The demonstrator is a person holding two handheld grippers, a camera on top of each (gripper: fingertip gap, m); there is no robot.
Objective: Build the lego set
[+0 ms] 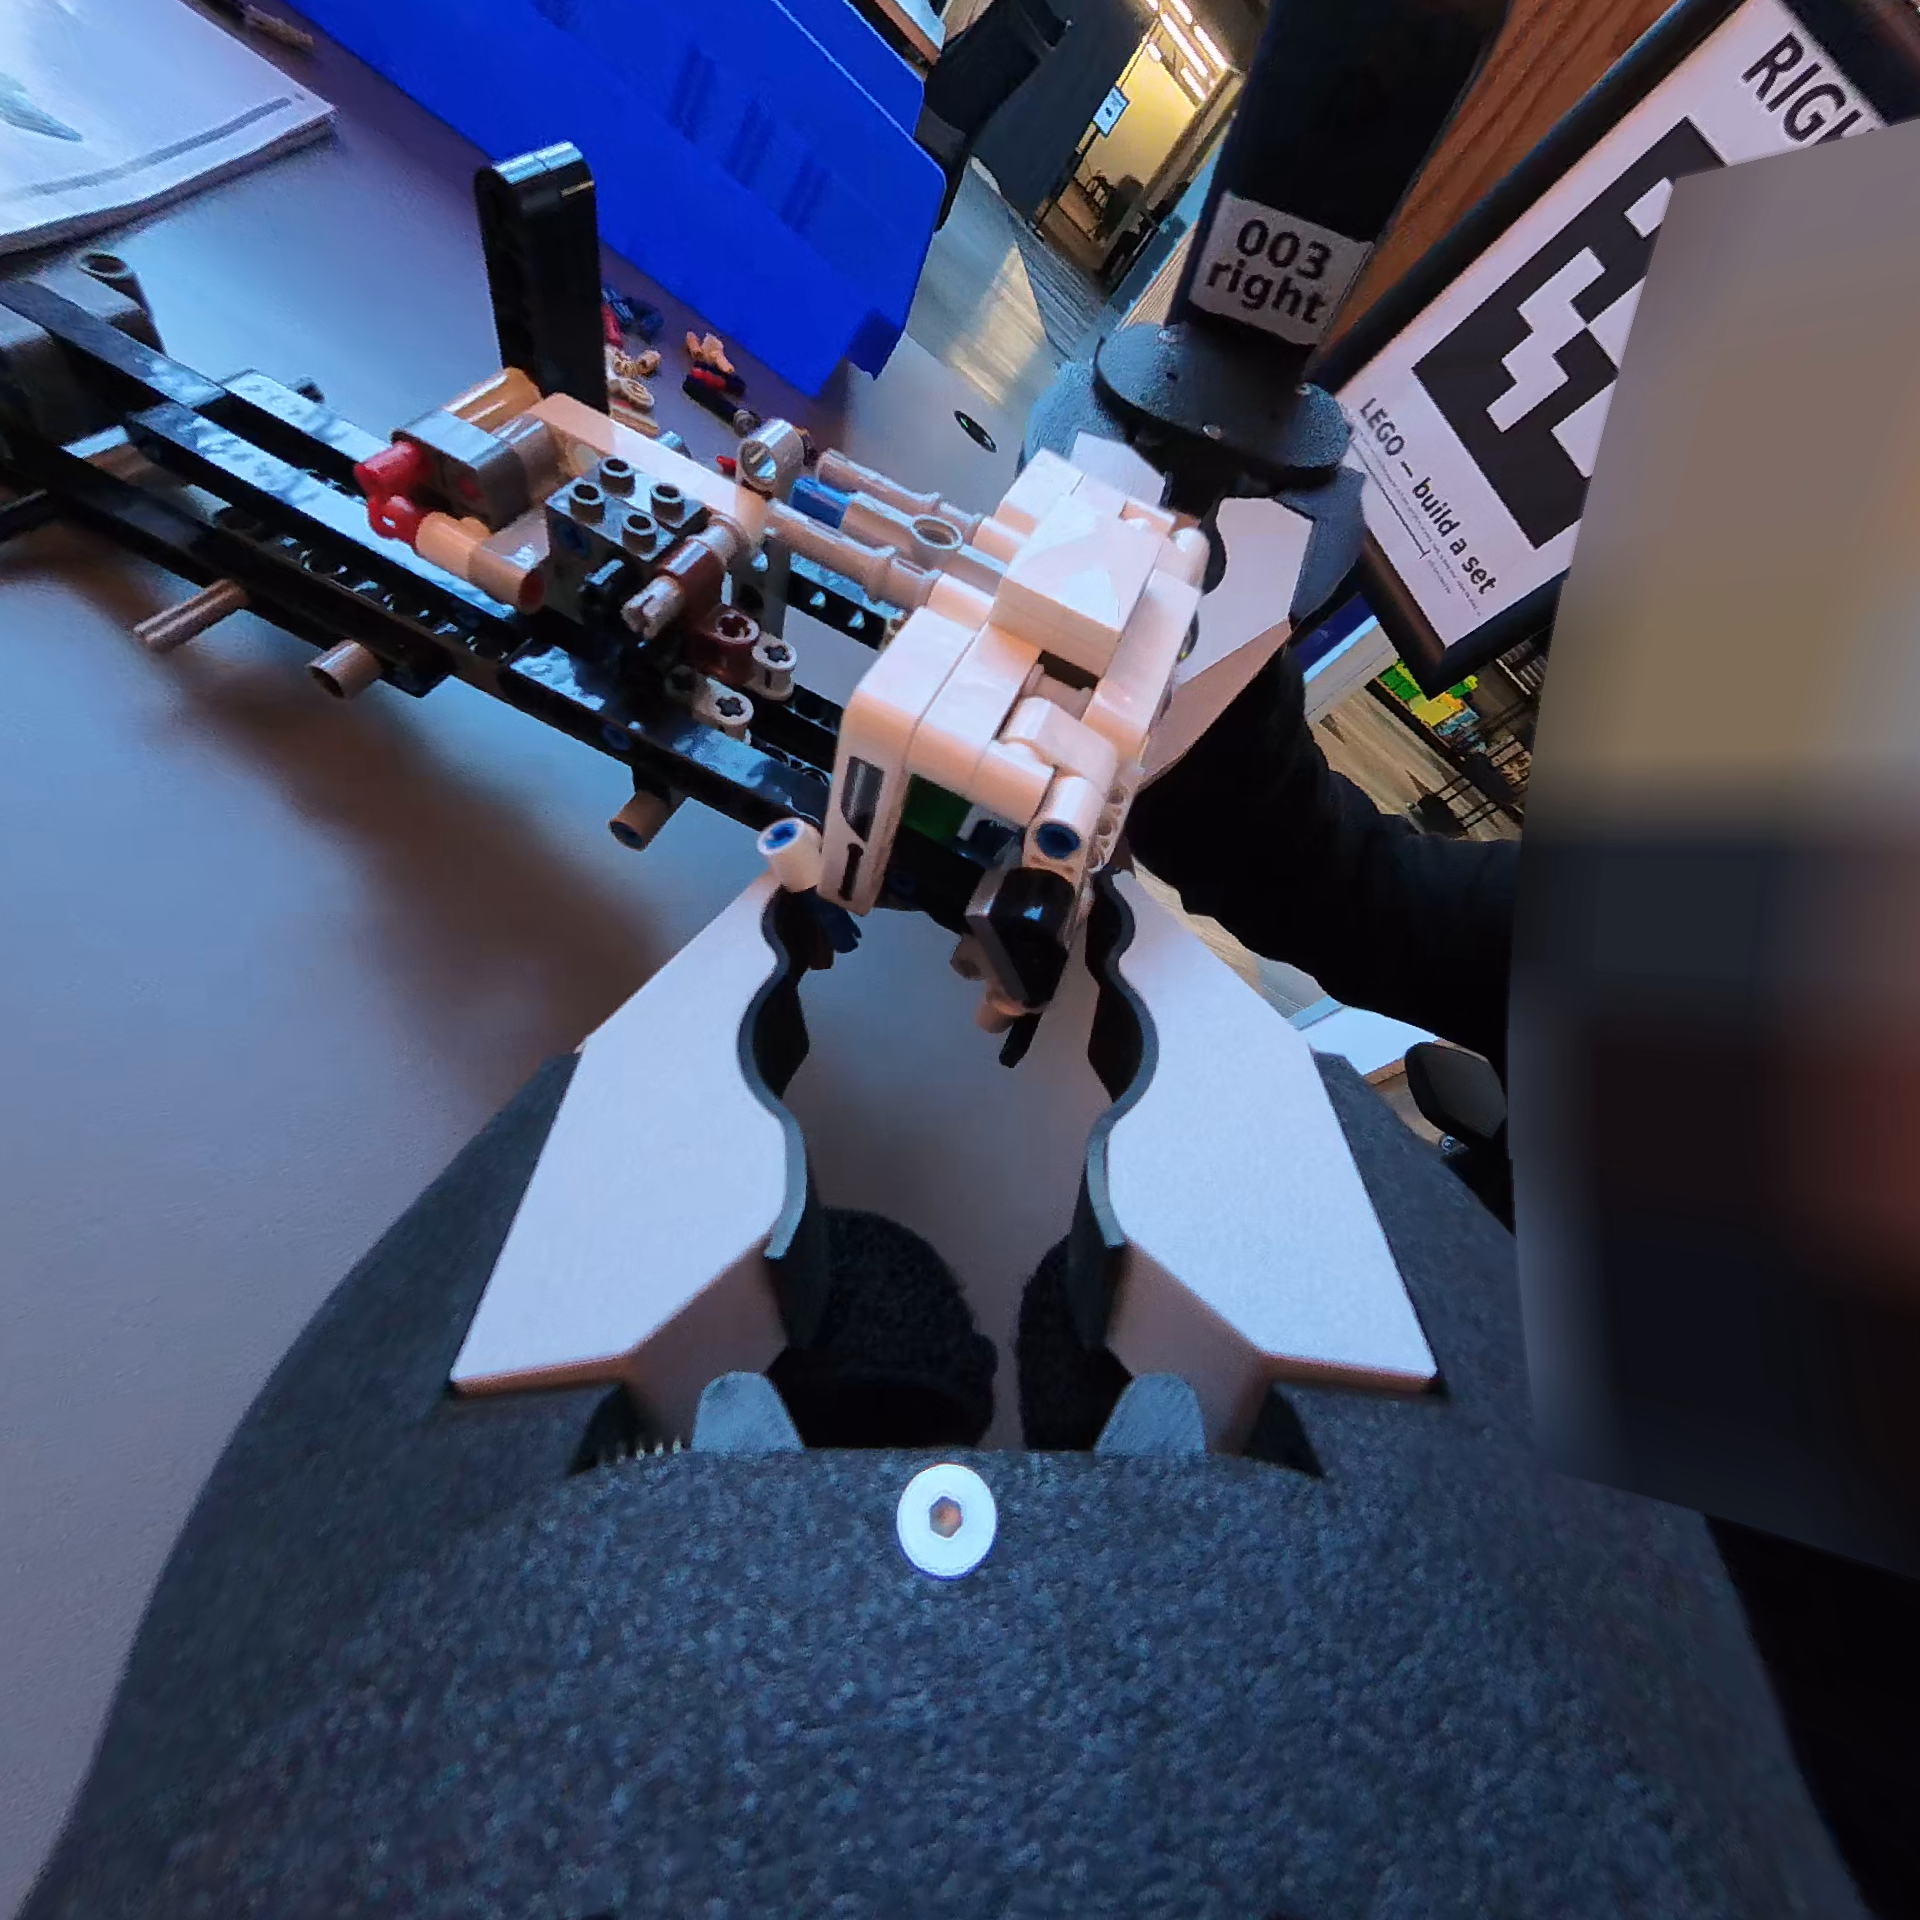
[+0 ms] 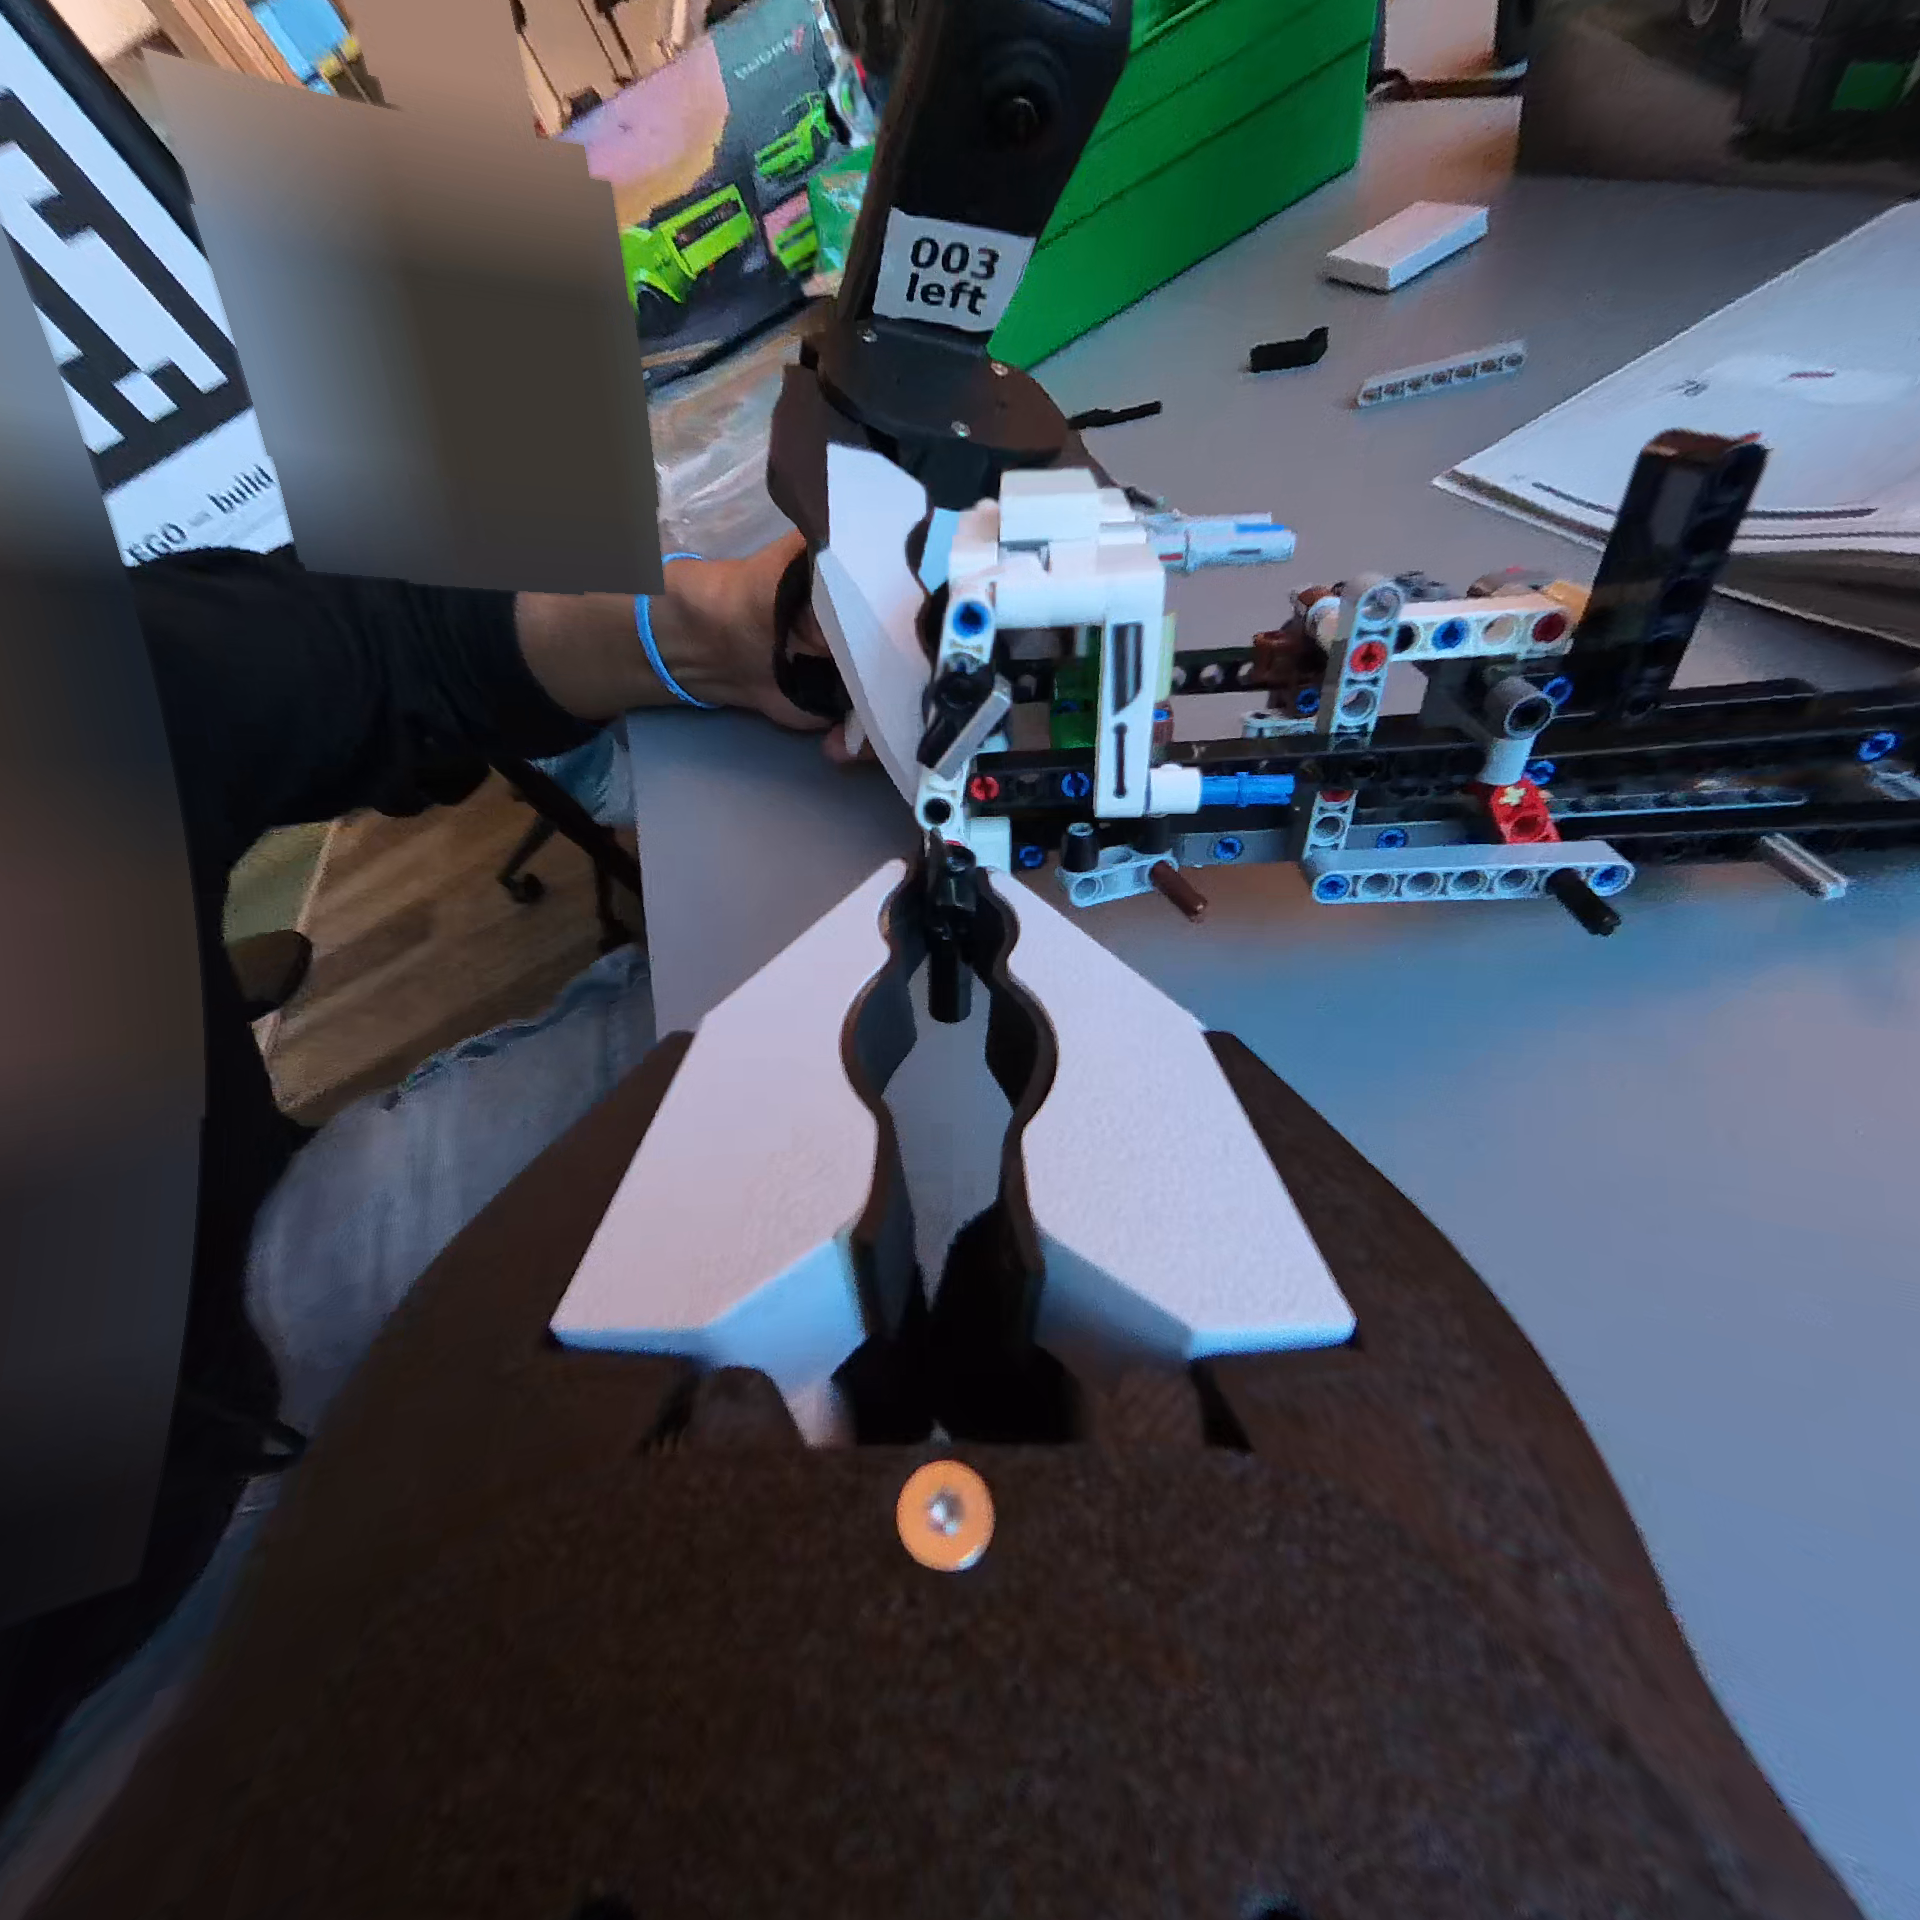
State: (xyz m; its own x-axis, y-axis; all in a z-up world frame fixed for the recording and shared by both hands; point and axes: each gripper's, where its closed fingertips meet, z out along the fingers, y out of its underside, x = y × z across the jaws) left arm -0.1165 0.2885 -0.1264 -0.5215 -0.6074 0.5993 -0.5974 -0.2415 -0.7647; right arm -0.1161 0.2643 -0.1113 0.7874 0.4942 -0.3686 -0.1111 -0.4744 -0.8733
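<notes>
A long black chassis (image 1: 312, 488) (image 2: 1558, 748) lies on the grey table. A white lego block (image 1: 1039, 644) (image 2: 1081, 582) sits at its near end. My left gripper (image 1: 945, 904) is closed on the lower end of that white block, one finger on each side. In the right wrist view one of its fingers (image 2: 868, 623) presses the block's side. My right gripper (image 2: 948, 868) is shut on a small black pin (image 2: 948, 935), just under the block's lower corner. In the left wrist view its tips are hidden behind the block; one finger (image 1: 1262, 561) shows.
A blue bin (image 1: 727, 135), an instruction booklet (image 1: 135, 114) (image 2: 1766, 364) and loose small parts (image 1: 675, 364) lie behind the chassis. A green bin (image 2: 1195, 156), a white piece (image 2: 1403, 244) and a grey beam (image 2: 1439, 374) lie farther off. The table edge (image 2: 639, 862) is close on the left. Only a small space, under 4 cm, lies between the two pairs of fingers. The grey beam (image 2: 1439, 374) lies around 25 centimetres away from my left fingertips.
</notes>
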